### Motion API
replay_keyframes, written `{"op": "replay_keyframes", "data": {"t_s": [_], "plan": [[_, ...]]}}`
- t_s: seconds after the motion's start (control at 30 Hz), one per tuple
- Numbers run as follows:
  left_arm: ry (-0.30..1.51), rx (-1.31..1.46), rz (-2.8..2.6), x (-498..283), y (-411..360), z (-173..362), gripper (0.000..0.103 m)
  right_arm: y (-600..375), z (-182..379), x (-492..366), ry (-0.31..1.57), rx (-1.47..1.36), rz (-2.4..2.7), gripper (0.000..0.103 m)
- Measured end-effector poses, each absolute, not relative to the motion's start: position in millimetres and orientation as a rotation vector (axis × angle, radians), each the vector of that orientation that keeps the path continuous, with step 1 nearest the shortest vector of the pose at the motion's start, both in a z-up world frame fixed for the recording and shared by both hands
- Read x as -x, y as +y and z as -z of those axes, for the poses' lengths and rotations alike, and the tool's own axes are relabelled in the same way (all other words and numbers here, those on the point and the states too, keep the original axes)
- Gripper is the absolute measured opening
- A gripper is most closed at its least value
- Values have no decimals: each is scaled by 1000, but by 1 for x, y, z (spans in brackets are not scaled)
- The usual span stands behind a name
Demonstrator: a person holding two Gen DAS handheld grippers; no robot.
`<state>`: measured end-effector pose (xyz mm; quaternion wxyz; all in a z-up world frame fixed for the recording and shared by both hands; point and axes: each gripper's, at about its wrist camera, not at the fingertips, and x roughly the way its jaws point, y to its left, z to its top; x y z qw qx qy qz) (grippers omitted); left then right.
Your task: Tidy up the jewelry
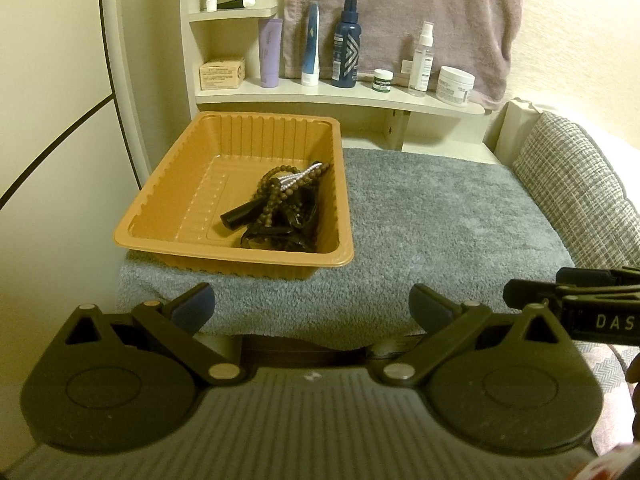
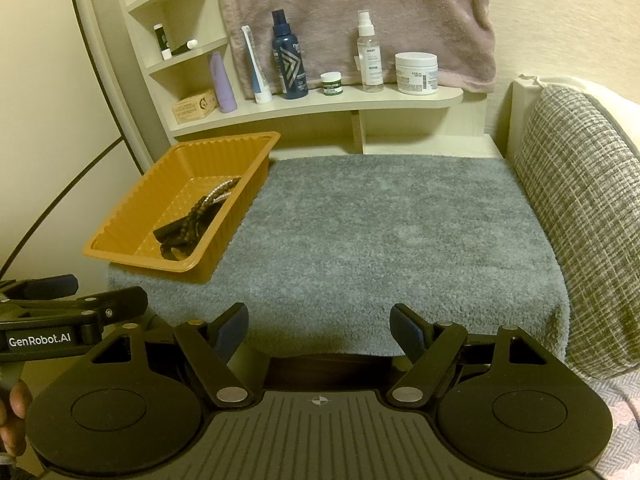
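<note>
An orange plastic tray [image 1: 168, 208] stands at the left of a grey towel [image 1: 440, 232]; it also shows in the right wrist view [image 2: 120, 224]. In it lie a brown bead string [image 1: 276, 188], a silver chain [image 1: 298, 178] and dark items [image 1: 280, 224], all against its right wall; the pile shows in the right wrist view [image 2: 192, 220]. My left gripper [image 1: 312, 310] is open and empty, near the towel's front edge. My right gripper [image 2: 320, 330] is open and empty, also at the front edge. Each gripper shows in the other's view [image 1: 560, 300] [image 2: 60, 304].
A shelf [image 1: 340, 96] behind the towel holds bottles, tubes, jars and a small box. A mauve cloth [image 1: 400, 12] hangs above it. A grey woven cushion [image 2: 580, 208] borders the towel on the right. A cream wall is on the left.
</note>
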<state>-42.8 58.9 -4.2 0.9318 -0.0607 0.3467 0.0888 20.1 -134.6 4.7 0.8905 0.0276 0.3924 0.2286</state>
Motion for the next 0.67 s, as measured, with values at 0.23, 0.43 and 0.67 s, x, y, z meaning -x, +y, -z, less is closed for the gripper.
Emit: {"op": "replay_keyframes", "data": {"t_s": [0.23, 0.43, 0.67], "plan": [[708, 123, -182, 42, 59, 4, 103, -135, -5, -21, 816, -57, -476, 77], [709, 123, -181, 42, 59, 4, 103, -135, -5, -22, 817, -56, -479, 77], [699, 127, -167, 41, 59, 5, 103, -135, -5, -22, 816, -56, -480, 77]]}}
